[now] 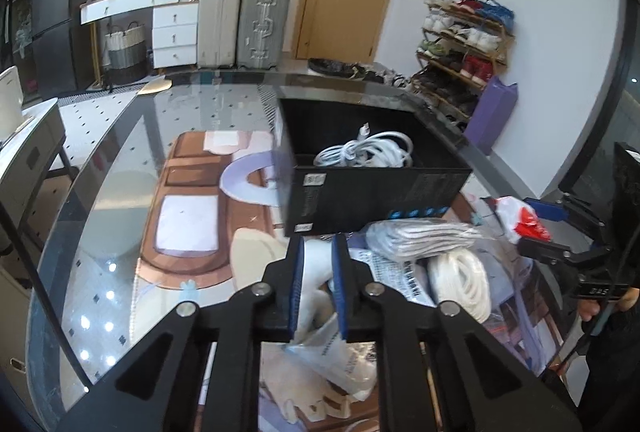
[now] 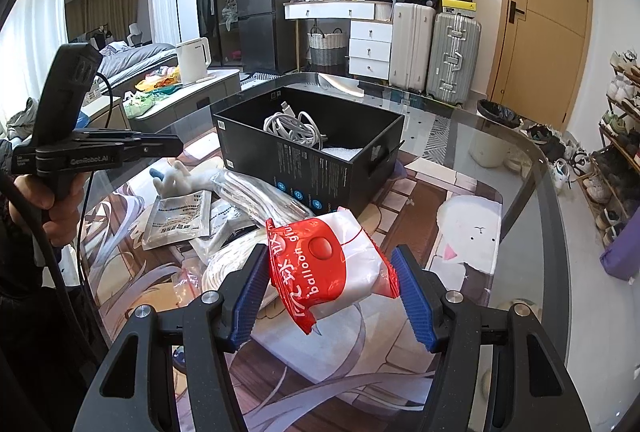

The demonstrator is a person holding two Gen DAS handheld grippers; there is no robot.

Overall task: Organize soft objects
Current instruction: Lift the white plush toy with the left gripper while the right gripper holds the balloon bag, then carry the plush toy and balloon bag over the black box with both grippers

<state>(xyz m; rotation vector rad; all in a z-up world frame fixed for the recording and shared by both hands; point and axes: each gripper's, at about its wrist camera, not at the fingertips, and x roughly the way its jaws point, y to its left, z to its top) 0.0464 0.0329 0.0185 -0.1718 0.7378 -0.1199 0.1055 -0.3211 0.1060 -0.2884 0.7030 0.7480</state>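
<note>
- 2 grippers busy: my left gripper (image 1: 317,284) is clamped tight on a soft white glove-like thing (image 1: 316,272), and my right gripper (image 2: 330,296) has its pads against a crinkly red-and-white balloon glue packet (image 2: 332,264), lifted off the table.
- Just past them, a pile waits on the glass table (image 2: 500,160): a thick white rope coil (image 1: 464,280), folded white cloth in clear plastic (image 1: 424,236), flat printed sachets (image 2: 180,220).
- Farther back, the rigid black box (image 1: 372,188) holds only a coiled white cable (image 1: 368,152), so I'd say early days, most stuff still outside.
</note>
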